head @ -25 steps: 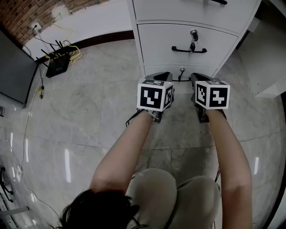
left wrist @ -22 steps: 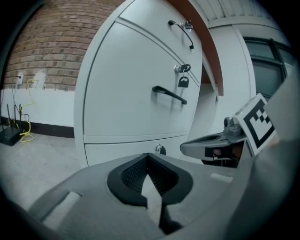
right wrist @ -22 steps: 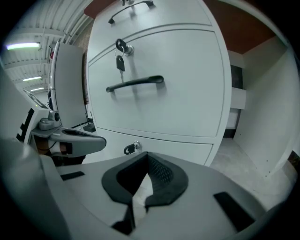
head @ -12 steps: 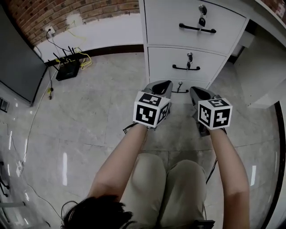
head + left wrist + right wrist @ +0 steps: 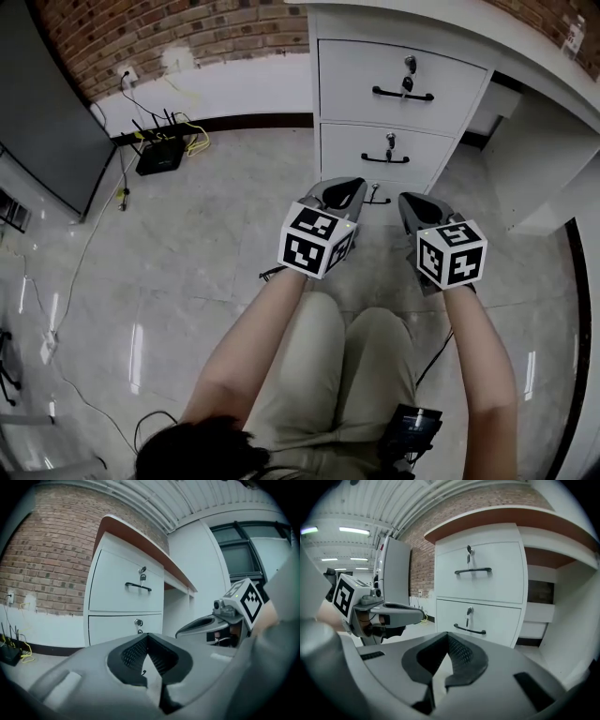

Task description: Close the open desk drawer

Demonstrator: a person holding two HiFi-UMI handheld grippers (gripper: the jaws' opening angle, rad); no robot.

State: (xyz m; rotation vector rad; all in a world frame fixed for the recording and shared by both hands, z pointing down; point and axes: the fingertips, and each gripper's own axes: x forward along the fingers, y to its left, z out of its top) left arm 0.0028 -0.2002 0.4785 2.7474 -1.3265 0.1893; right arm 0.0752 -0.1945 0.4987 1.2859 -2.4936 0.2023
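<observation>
1. Hidden or cut off. In the head view the bottom drawer (image 5: 384, 192) of the white drawer unit (image 5: 330, 103) shows only as a narrow strip between the two grippers. Part of its black handle (image 5: 375, 200) is visible there. Whether this drawer sits fully flush cannot be told. In both gripper views the gripper's own grey body covers that drawer.

2. Drawers. The top drawer (image 5: 361, 80) and middle drawer (image 5: 356, 150) appear flush with the unit. Each has a flat white front, a thin black bar handle and a metal lock with a key hanging from it. The unit stands under the white surface (image 5: 450, 19), against a brick wall (image 5: 187, 28).

3. Grippers. The left gripper (image 5: 147, 637) and right gripper (image 5: 446, 634) are held side by side just in front of the unit's base. Neither appears to touch it. On each, the jaws are closed tip to tip with nothing between them. The pads (image 5: 133, 653) are dark and ribbed; the shells are smooth grey.

4. Surroundings. The floor (image 5: 187, 253) is glossy marbled tile. A black router (image 5: 159, 155) with antennas lies near the wall, well apart from the unit.
</observation>
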